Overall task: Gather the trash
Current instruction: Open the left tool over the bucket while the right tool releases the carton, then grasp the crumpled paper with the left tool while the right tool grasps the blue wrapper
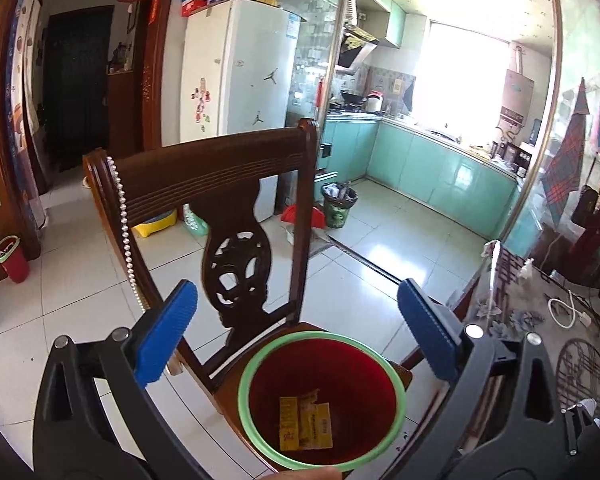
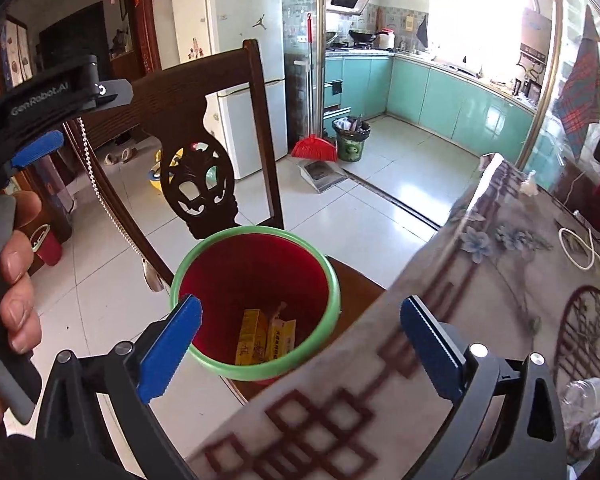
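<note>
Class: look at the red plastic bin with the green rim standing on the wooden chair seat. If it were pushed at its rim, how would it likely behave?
The red plastic bin with the green rim probably weighs little: only flattened yellow cartons lie inside. It looks taller than wide, so a rim push might tip it. It stands near the wooden chair seat's edge, so it could fall.

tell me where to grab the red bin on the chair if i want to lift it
Grip the red bin by its green rim, from above, one finger inside and one outside. It stands upright and open on the chair seat, and its body looks too wide to span.
</note>
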Tool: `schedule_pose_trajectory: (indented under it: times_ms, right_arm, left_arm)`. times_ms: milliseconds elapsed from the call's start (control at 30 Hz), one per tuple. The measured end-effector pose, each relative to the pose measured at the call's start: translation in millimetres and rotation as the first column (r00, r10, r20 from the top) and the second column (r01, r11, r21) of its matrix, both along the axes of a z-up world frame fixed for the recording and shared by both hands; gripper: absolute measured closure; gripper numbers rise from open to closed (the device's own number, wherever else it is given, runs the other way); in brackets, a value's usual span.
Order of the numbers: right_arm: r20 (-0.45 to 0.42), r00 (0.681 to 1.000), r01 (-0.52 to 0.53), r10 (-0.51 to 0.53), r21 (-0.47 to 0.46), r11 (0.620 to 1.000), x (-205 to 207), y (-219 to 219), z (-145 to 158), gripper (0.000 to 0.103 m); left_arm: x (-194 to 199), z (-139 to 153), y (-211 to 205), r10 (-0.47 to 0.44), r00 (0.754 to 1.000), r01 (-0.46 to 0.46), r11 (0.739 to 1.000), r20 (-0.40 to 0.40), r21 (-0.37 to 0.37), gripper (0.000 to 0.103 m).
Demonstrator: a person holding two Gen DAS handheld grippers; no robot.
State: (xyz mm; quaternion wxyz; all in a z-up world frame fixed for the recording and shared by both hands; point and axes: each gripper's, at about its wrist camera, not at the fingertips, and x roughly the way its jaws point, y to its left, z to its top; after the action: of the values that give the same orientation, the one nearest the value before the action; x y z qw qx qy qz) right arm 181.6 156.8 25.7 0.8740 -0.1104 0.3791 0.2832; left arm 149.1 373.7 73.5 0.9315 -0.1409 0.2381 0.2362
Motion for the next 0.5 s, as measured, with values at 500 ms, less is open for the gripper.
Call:
schedule_pose_trajectory:
  times_ms: [500]
  right_arm:
    - [0.157,0.918,0.370,-0.363,-0.013,0.929,-79,-269,35,0.006]
  left_arm:
    - [-7,-8,-246,-0.563,0.824,0.561,0.827,-0.065,-0.046,0.005]
